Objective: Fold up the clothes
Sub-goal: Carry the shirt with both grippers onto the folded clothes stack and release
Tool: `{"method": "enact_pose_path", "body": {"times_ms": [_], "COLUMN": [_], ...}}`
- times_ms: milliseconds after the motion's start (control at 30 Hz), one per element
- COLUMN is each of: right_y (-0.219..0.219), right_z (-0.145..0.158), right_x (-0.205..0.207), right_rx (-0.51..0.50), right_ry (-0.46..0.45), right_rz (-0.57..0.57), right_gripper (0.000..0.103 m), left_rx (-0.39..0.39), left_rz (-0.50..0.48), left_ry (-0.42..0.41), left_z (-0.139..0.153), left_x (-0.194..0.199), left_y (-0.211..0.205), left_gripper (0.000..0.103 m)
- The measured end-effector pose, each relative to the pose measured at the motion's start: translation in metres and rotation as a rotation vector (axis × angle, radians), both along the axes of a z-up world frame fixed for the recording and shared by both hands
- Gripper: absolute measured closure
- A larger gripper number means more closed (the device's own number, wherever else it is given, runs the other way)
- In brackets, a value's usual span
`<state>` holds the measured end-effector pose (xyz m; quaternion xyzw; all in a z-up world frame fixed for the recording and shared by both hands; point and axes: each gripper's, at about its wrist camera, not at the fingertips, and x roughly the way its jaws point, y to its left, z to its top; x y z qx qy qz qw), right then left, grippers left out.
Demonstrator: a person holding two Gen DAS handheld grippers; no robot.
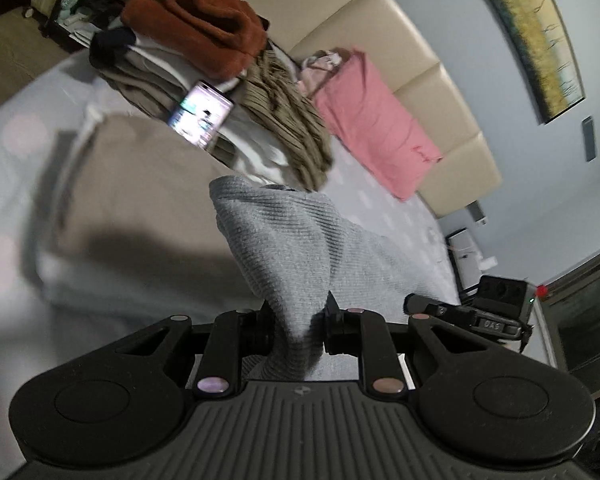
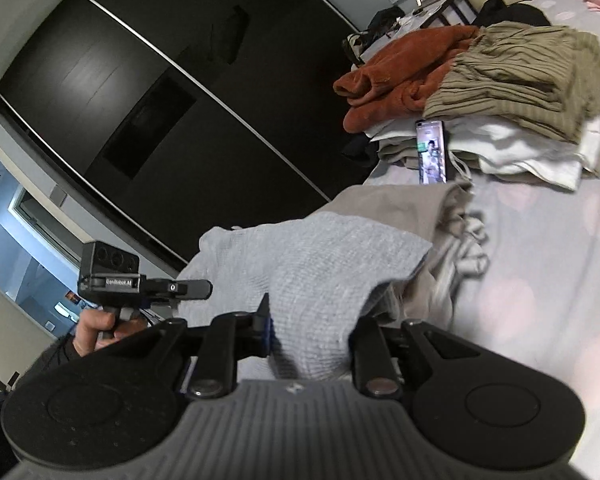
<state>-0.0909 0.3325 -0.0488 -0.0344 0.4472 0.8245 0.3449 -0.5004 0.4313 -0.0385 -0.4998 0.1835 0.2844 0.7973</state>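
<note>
both grippers, left (image 1: 298, 320) and right (image 2: 310, 332), were clamped on the grey knit sweater (image 2: 312, 256); matching tension mattered for a clean fold.

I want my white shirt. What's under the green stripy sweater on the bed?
Under the olive ribbed sweater lie folded white clothes, with beige folded pieces below them. The sweater covers most of the stack, so which white garments these are cannot be seen.

Grey ribbed knit garment (image 1: 300, 248), bunched, apparently lifted above the bed.
</note>
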Motion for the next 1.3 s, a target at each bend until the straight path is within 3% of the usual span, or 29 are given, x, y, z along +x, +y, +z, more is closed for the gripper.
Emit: {"method": "enact_pose_path", "body": {"times_ms": [333,600,700,800,1067,1300], "right_y": [0.105,0.174,0.19,0.203,0.191,0.146], "right_z": [-0.012,-0.056,-0.069,-0.08,-0.074,-0.066], "right_x": [-0.022,-0.024,-0.024,-0.028,-0.014,-0.007], "right_rx": [-0.046,-0.209,-0.235,-0.241,-0.183,-0.156], "right_ry": [0.01,0.008,-0.028,-0.066,-0.108,-0.091], "right_rz": [-0.028,-0.07,-0.086,-0.084,-0.104,-0.105], "right_gripper": [0.081,0.081,0.08,0.071,0.042,0.041], "left_rx": [-0.096,-0.185,-0.209,-0.202,-0.112,0.005], "left_rz": [0.006,0.022,0.084,0.146,0.23,0.201], "left_ry": [0.059,0.112,0.123,0.113,0.0,0.048], "left_z": [-0.003,-0.058,-0.081,-0.095,-0.076,-0.071], "left_x": [-0.013,-0.013,-0.017,-0.028,-0.054,-0.051], "left_y": [0.117,0.181,0.195,0.199,0.156,0.109], "left_gripper": [0.085,0.083,0.078,0.068,0.067,0.066]}}
